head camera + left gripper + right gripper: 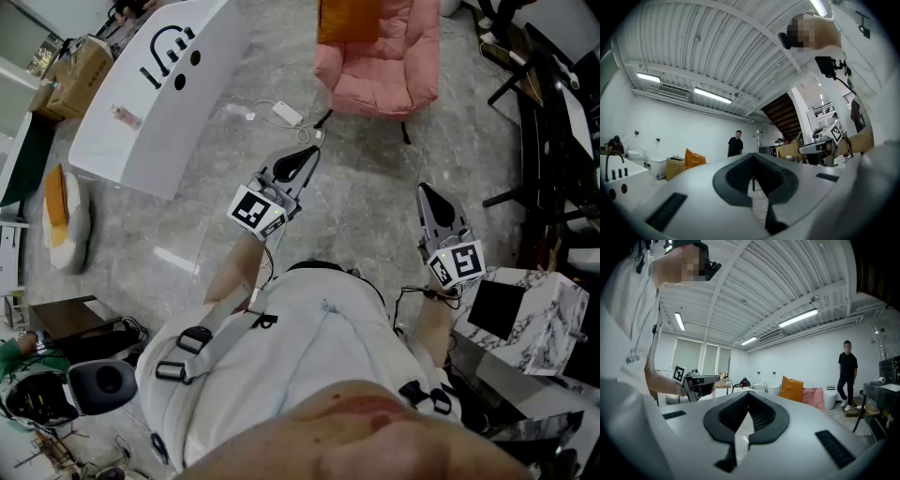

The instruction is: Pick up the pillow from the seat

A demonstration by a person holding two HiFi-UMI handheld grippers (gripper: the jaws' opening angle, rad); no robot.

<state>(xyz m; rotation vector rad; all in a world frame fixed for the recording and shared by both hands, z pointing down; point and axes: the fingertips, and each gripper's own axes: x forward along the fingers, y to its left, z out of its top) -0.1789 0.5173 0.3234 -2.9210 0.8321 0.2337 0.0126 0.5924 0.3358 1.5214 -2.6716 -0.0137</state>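
Open floor point(375, 178) before seat point(394, 84) with pillow point(349, 21); left tool point(307, 154), right tool point(427, 192) closed, empty.

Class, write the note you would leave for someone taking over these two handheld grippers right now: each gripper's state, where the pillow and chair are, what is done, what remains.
Left gripper: shut, empty, held out ahead of the person.
Right gripper: shut, empty, held out alongside it.
Orange pillow: on the pink chair, across the floor ahead, well clear of both grippers.
Done: nothing; the pillow is untouched.
Left: walk to the chair, open a gripper, close it on the pillow and lift it off the seat.
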